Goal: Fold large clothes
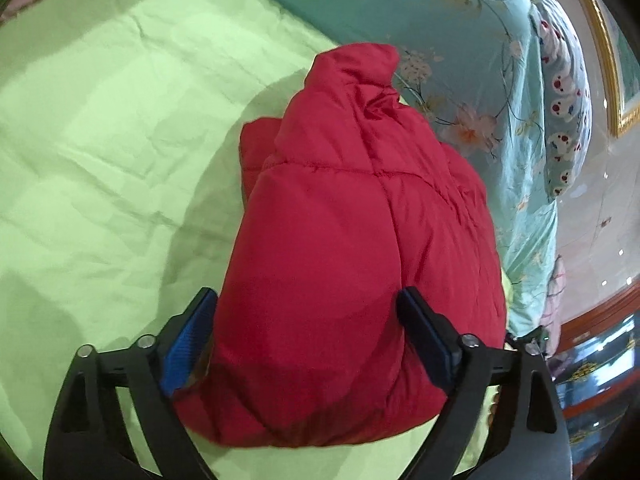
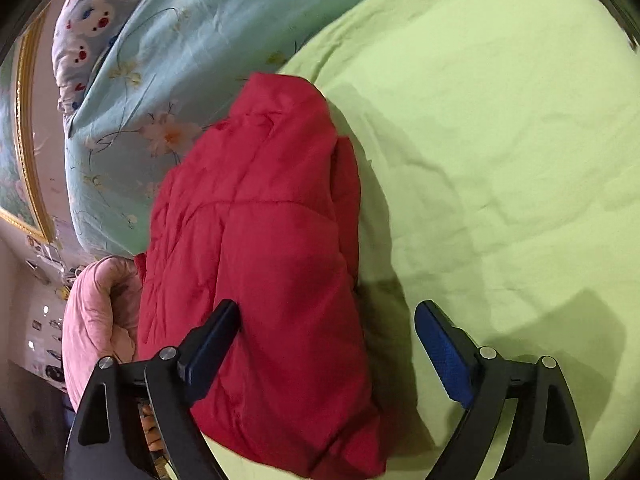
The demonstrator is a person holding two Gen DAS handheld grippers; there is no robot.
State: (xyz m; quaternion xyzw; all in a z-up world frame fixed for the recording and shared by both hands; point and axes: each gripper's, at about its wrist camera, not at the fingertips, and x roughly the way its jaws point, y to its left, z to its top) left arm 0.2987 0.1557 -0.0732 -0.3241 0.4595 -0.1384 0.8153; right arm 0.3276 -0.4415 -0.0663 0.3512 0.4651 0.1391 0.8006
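We find the red padded jacket (image 1: 352, 248) lying folded into a compact bundle on the light green sheet (image 1: 100, 128), its collar end pointing to the far side, toward the turquoise floral quilt (image 1: 460, 12). In the left wrist view the bundle sits right of the sheet's centre, with the quilt just beyond and to its right.

The left gripper (image 1: 308, 344) stands wide open at the near end of the bundle. Its blue pads (image 1: 188, 344) flank the jacket on either side; we cannot tell whether they press the fabric, and nothing is clamped.

The right gripper (image 2: 326, 352) is likewise wide open. Its left finger rests against the top of the jacket (image 2: 260, 248), while its right finger hangs over bare green sheet (image 2: 500, 160), clear of the garment.

We note a pink quilted item (image 2: 96, 312) just left of the jacket in the right wrist view, and a bear-print pillow (image 2: 92, 12) at the far left, beyond the quilt (image 2: 192, 48).
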